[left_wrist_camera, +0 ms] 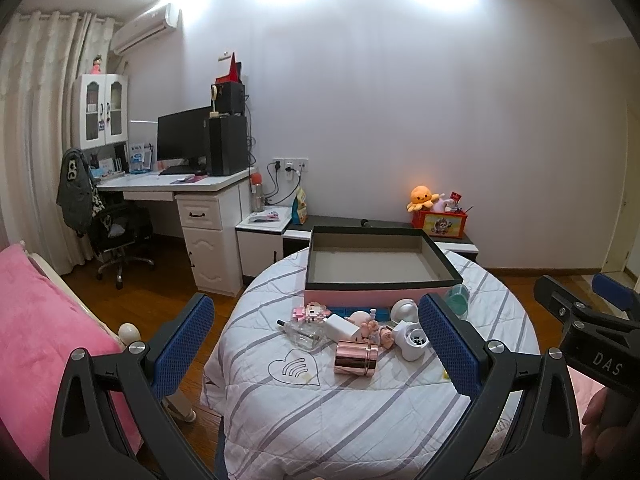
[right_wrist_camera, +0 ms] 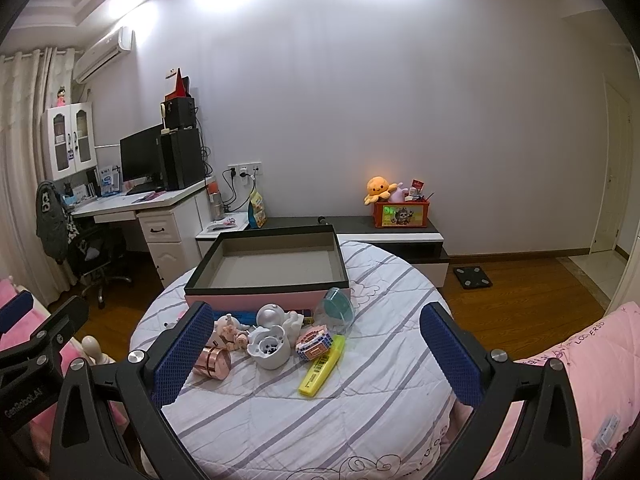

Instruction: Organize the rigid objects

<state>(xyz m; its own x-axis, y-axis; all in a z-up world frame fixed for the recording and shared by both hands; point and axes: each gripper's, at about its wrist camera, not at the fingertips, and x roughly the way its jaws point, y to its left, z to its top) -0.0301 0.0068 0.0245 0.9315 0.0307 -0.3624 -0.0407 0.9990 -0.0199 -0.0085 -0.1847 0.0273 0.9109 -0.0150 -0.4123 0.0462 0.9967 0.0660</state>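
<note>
Two tools hang above a round worktop [right_wrist_camera: 280, 408] covered with a white striped quilt. The left tool [left_wrist_camera: 316, 344] has its blue padded fingers [left_wrist_camera: 184, 348] wide apart and holds nothing; the right tool [right_wrist_camera: 316, 350] is the same, spread wide and empty. In the left view the right tool shows at the right edge, with part of a hand [left_wrist_camera: 600, 424] under it.

At the far side of the worktop stands a shallow box [right_wrist_camera: 268, 268] with a dark rim and a pink wall, and nothing lies inside it. Just in front of the box lies a heap of small things, close together. A rose-gold tin [left_wrist_camera: 356, 357] lies on its side at the near edge of the heap. Beside it are a white charger [left_wrist_camera: 341, 327], a clear glass bottle [left_wrist_camera: 302, 334] lying flat, and a pink block figure [left_wrist_camera: 311, 312]. A white cup [right_wrist_camera: 269, 346] stands near the middle, and a small brick house [right_wrist_camera: 315, 343] is just to the right of it. A yellow highlighter [right_wrist_camera: 322, 366] lies nearest to the right tool, touching the brick house. A teal round case [right_wrist_camera: 338, 307] leans by the corner of the box.
</note>
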